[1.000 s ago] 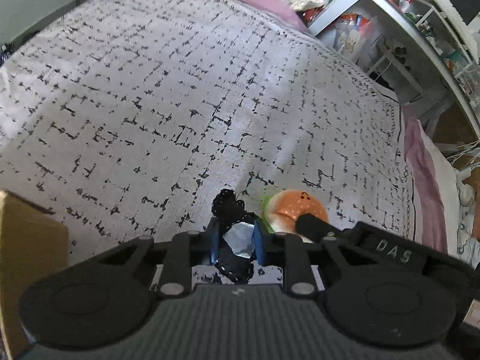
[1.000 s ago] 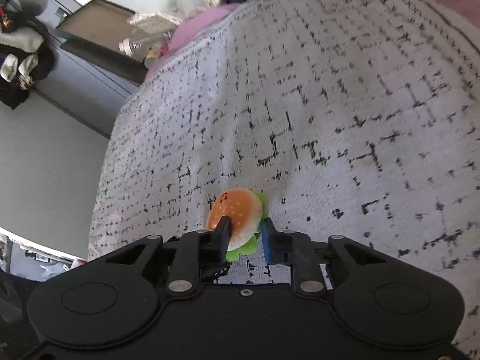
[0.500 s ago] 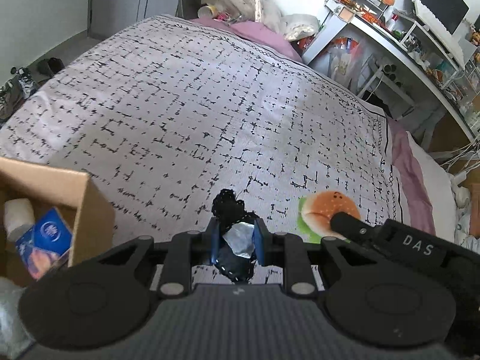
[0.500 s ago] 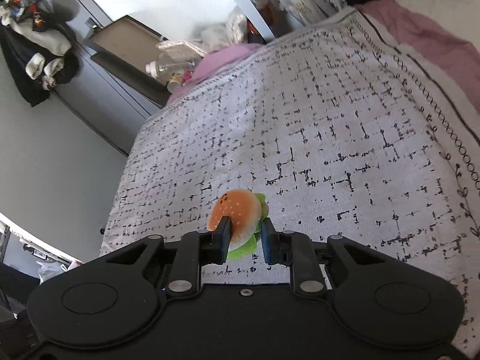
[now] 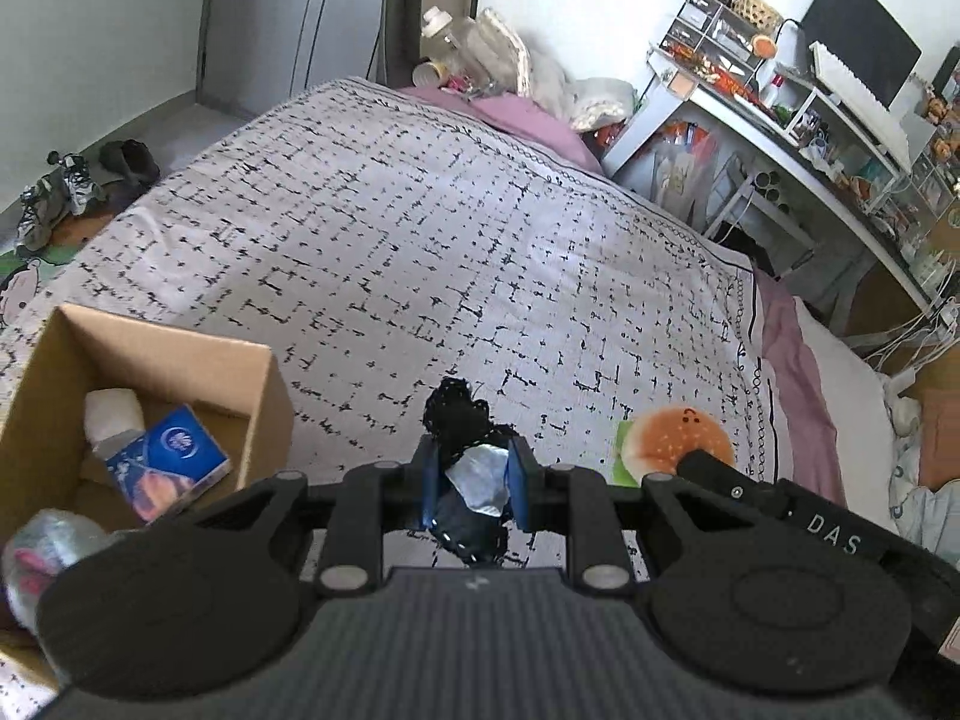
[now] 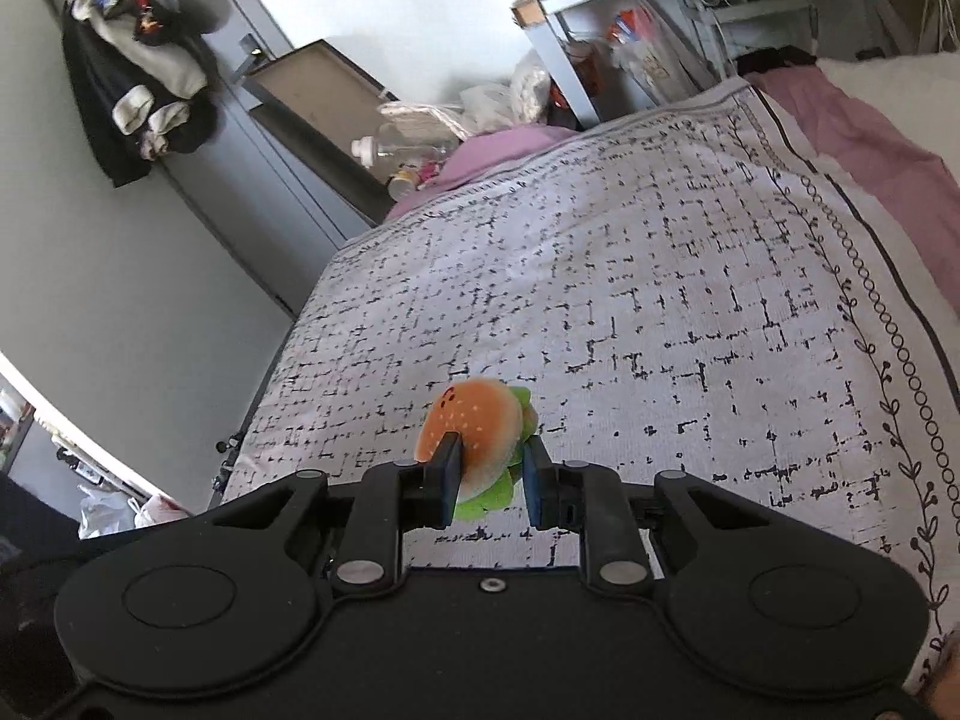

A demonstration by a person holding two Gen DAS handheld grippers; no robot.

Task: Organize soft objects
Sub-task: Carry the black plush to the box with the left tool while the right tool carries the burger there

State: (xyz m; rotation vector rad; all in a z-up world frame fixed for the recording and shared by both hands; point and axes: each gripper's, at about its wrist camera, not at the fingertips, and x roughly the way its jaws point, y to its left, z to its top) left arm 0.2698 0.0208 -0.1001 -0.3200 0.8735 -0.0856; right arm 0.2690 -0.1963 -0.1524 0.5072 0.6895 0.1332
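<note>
My left gripper (image 5: 470, 483) is shut on a black fuzzy soft toy (image 5: 459, 417) with a grey patch, held above the bed. My right gripper (image 6: 489, 480) is shut on a burger plush (image 6: 474, 429) with an orange bun and green lettuce, also held above the bed. The burger plush (image 5: 672, 438) and the right gripper's finger show at the right of the left wrist view. An open cardboard box (image 5: 264, 378) sits on the bed at lower left and holds a blue packet (image 5: 168, 462) and a white soft item (image 5: 111, 414).
The bed carries a white cover with black marks (image 5: 420, 228), with a pink sheet (image 5: 798, 396) along its right side. A cluttered white desk (image 5: 780, 102) stands beyond the bed. Shoes (image 5: 54, 198) lie on the floor at left. A grey door with hanging clothes (image 6: 138, 78) is at far left.
Both grippers have risen away from the bed with their toys still held. The cardboard box has come fully into the left wrist view, and more of the room shows.
</note>
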